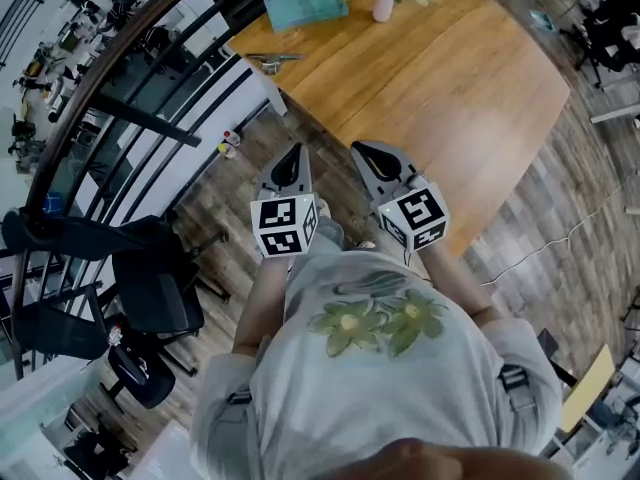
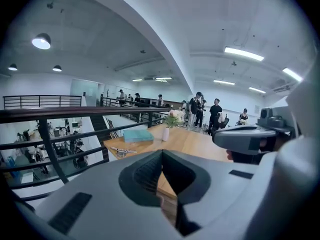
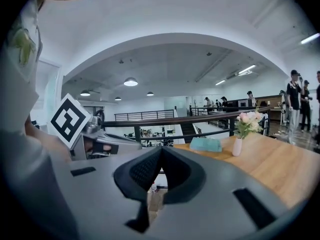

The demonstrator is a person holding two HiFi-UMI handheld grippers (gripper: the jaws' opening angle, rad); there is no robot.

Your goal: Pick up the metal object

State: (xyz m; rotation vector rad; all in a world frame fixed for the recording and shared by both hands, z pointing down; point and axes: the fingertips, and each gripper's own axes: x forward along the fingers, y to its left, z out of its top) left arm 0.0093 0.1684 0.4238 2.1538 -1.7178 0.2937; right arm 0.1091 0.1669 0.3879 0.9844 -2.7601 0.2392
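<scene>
"Head view first: where is the metal object?"

"The metal object [image 1: 272, 60] lies flat on the wooden worktop [image 1: 450, 98], at the far left corner and close to the edge. It is near the teal book [image 1: 305, 5] and well apart from both grippers."

"Anything else up there?"

"A pale vase of flowers [image 1: 385, 6], just right of the book."

"And the left gripper?"

"The left gripper [image 1: 293, 152] is held out in front of the person's shirt [image 1: 380, 368], over the plank floor [image 1: 215, 203], short of the worktop. The left gripper view shows its jaws clenched tip to tip with nothing between them. There the metal object sits off to the left of the tips, on the worktop's corner by the dark railing [image 1: 120, 63]."

"The right one?"

"The right gripper [image 1: 363, 149] is just beside the left, its tip at the worktop's near edge. In the right gripper view its jaws are clenched as well and hold nothing, with the book and vase ahead on the right. Each gripper's marker cube faces the head camera."
</scene>
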